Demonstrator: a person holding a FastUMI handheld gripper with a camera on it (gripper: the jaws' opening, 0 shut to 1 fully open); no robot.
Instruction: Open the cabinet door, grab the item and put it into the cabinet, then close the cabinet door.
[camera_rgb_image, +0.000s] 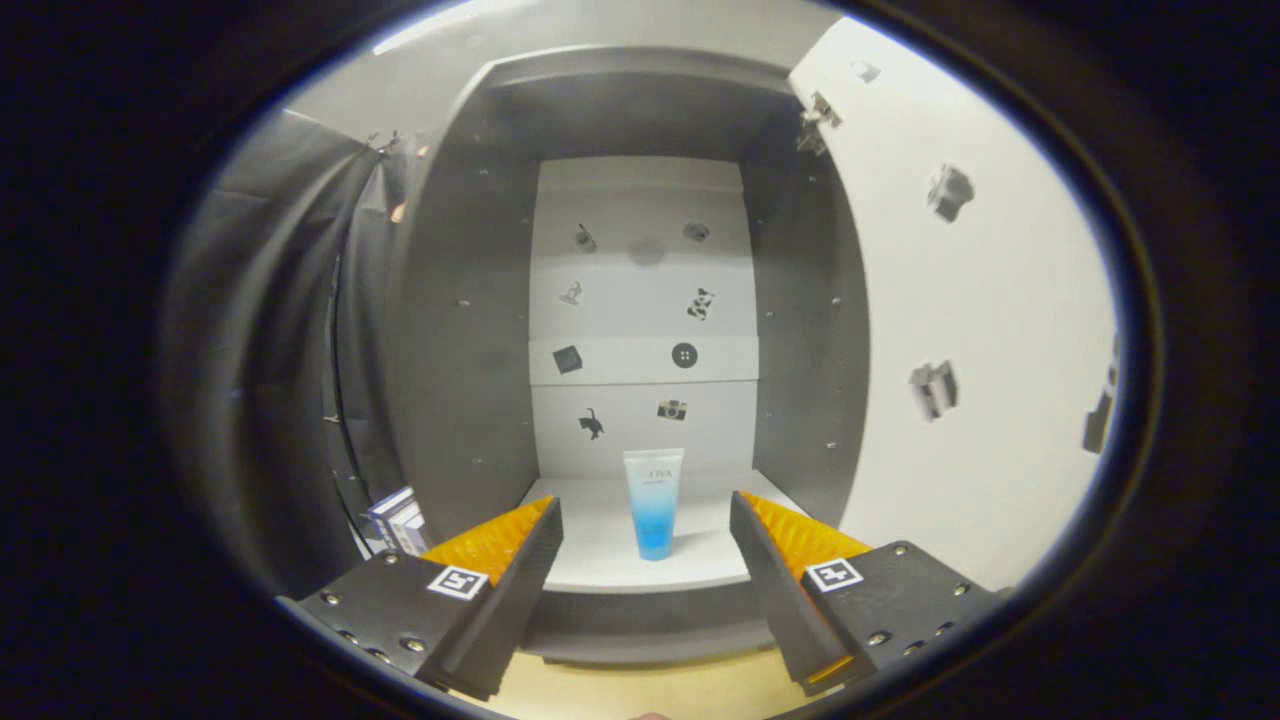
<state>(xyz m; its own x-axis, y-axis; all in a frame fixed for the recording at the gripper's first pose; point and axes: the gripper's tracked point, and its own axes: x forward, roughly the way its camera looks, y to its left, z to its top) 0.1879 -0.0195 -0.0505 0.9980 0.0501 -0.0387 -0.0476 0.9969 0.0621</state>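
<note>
- Nearest the camera, the hand-held gripper (645, 560) has its fingers spread wide and grasps nothing; the gap between them frames the cabinet's lower shelf.
- Beyond the fingertips, a small tube (653, 503) stands upright on its cap, on the white shelf (600, 565) inside the cabinet (470, 330), near the shelf's front edge and roughly centred.
- Judging by its look, the tube is light soft plastic: it should give under a squeeze, may be smooth enough to slip, and could topple if nudged. The mid-body, above the cap, seems the best hold.
- Right of the cabinet, the door (960, 300) is swung open, with small picture stickers on it.
- Similar stickers dot the cabinet's back panel (640, 290).
- Left of the cabinet, black cloth hangs; a small box (395, 520) sits at its foot.
- Nothing stands between the fingers and the tube.
- Below the cabinet, a pale desk (640, 690) surface shows.
</note>
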